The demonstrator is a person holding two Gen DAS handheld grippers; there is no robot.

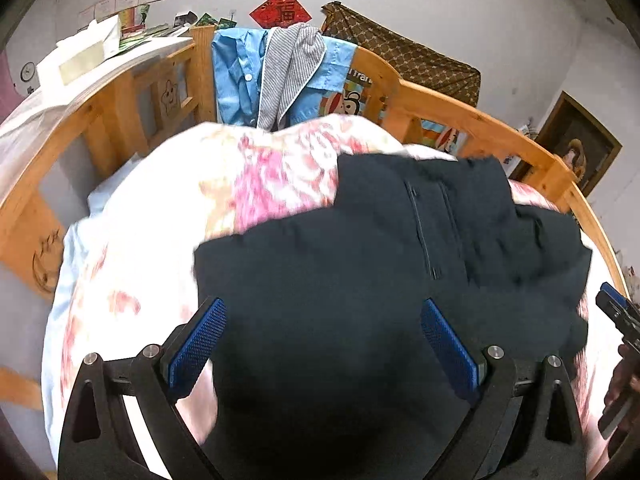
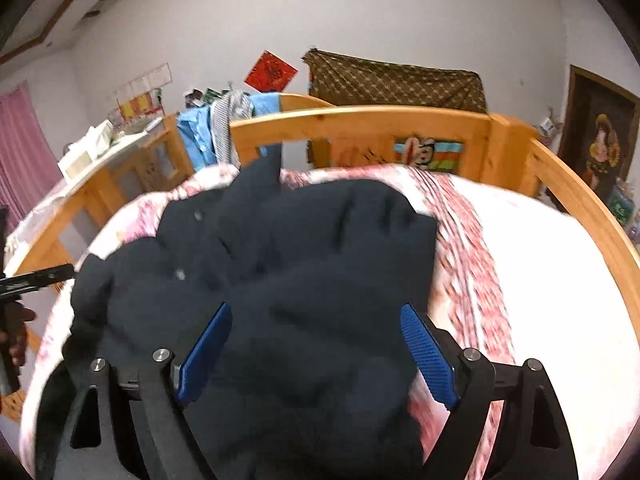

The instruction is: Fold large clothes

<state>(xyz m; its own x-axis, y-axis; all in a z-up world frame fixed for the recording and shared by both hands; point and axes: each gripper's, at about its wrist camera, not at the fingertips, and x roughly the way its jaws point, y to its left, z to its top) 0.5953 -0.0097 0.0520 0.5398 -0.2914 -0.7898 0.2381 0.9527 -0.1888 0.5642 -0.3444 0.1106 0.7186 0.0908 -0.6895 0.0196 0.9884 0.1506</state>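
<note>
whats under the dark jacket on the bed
The dark jacket lies on a pink floral quilt that shows all around it. The quilt's pattern beneath the jacket and the mattress are covered.

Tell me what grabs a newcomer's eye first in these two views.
A dark navy garment lies bunched on the pink floral bedspread, filling both views. A blue shirt hangs over the wooden bed frame behind it. A red paper decoration is on the wall above.
</note>
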